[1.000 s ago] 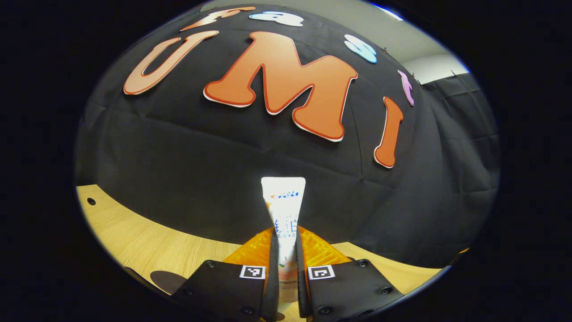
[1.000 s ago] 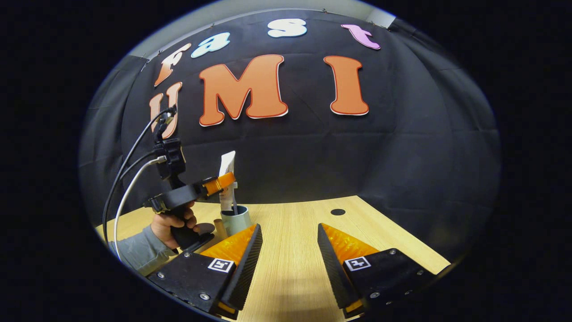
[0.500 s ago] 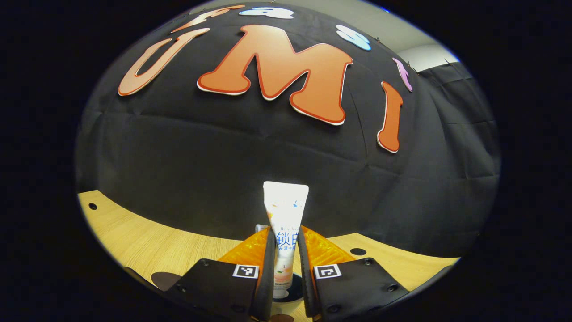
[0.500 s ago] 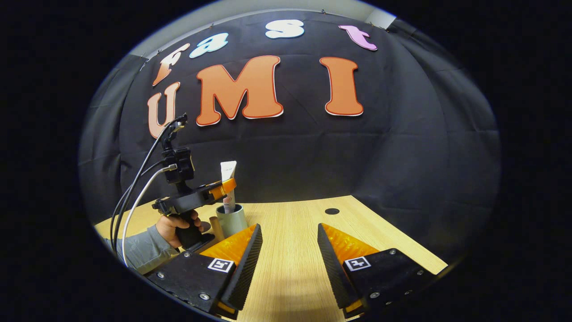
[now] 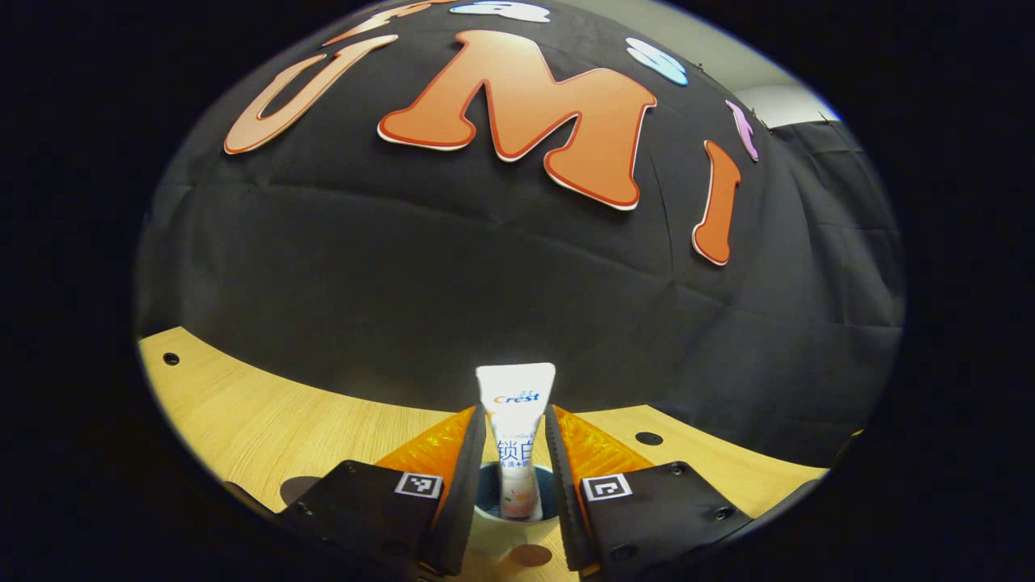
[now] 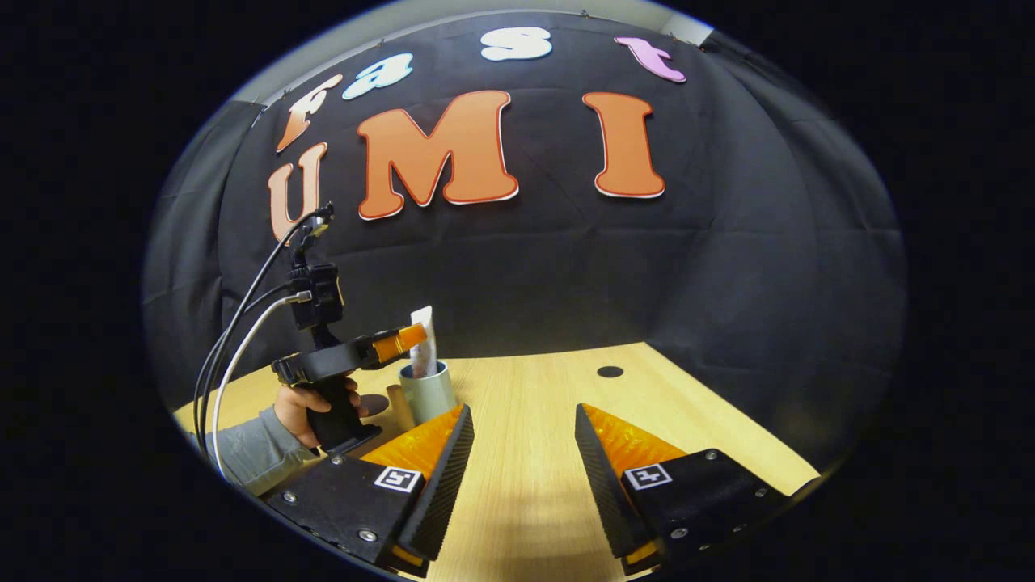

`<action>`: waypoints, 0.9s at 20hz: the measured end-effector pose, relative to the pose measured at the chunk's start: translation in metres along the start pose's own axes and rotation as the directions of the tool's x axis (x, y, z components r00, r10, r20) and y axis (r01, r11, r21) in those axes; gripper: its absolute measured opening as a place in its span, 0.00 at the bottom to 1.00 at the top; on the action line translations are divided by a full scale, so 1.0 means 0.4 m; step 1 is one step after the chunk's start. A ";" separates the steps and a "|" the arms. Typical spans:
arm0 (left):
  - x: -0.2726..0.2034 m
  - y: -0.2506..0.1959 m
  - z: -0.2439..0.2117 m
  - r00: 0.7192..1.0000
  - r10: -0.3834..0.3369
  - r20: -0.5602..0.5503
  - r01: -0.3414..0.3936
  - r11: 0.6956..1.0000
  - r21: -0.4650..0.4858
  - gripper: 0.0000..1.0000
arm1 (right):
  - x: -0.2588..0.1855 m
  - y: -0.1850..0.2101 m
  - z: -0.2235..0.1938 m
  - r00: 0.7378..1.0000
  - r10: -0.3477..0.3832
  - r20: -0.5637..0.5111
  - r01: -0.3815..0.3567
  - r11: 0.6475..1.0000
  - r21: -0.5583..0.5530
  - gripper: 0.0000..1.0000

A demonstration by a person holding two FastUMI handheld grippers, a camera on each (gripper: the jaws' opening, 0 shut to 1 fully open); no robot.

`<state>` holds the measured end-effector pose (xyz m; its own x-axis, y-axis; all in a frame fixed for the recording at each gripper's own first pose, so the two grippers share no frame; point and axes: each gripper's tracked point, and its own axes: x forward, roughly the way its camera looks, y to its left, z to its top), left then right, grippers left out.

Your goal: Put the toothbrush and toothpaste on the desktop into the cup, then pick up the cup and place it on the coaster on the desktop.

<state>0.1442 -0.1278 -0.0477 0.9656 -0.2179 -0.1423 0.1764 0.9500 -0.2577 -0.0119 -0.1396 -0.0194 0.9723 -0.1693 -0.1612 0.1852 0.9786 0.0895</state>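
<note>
A white toothpaste tube (image 5: pixel 516 398) stands upright with its lower end inside the pale cup (image 5: pixel 492 535). My left gripper (image 5: pixel 515 418) is open, its fingers standing just apart on either side of the tube above the cup's rim. In the right gripper view the cup (image 6: pixel 429 393) sits on the wooden desktop with the tube (image 6: pixel 423 352) leaning in it, and the left gripper (image 6: pixel 396 341) hovers beside the tube. A dark round coaster (image 6: pixel 373 402) lies behind the cup. My right gripper (image 6: pixel 523 412) is open and holds nothing, low over the desktop.
A short wooden cylinder (image 6: pixel 398 408) stands right beside the cup. A hand (image 6: pixel 303 402) in a grey sleeve holds the left gripper, with cables rising from it. The desktop (image 6: pixel 525 485) has a small dark hole (image 6: pixel 610 372) near the back wall.
The left gripper lowered the toothpaste into the cup and its fingers spread apart off the tube. The right gripper has stayed still and open.
</note>
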 end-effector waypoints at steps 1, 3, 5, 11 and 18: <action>-0.010 0.003 0.009 1.000 -0.003 0.000 0.003 1.000 -0.003 0.53 | 0.002 0.006 0.001 1.000 0.006 -0.008 -0.005 1.000 0.007 0.77; -0.033 0.010 0.025 1.000 -0.005 -0.005 0.005 1.000 0.000 0.61 | 0.004 0.019 0.009 1.000 0.014 -0.012 -0.013 1.000 0.015 0.73; -0.062 0.034 0.049 1.000 0.016 0.005 -0.016 1.000 0.007 0.71 | 0.007 0.040 0.024 0.999 0.028 -0.015 -0.028 0.999 0.018 0.73; -0.180 0.097 0.098 0.999 0.040 -0.018 -0.040 0.999 0.032 0.94 | 0.027 0.103 0.048 0.995 0.071 -0.076 -0.069 0.997 0.019 0.83; -0.308 0.170 0.168 0.996 0.080 -0.048 -0.070 0.981 0.181 0.97 | 0.074 0.156 0.093 0.981 0.056 -0.184 -0.051 0.998 0.029 0.83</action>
<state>0.0503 -0.0213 0.0165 0.9662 -0.1513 -0.2085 0.1396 0.9877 -0.0700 0.0336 -0.0880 0.0181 0.9384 -0.0901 -0.3336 0.1392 0.9822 0.1264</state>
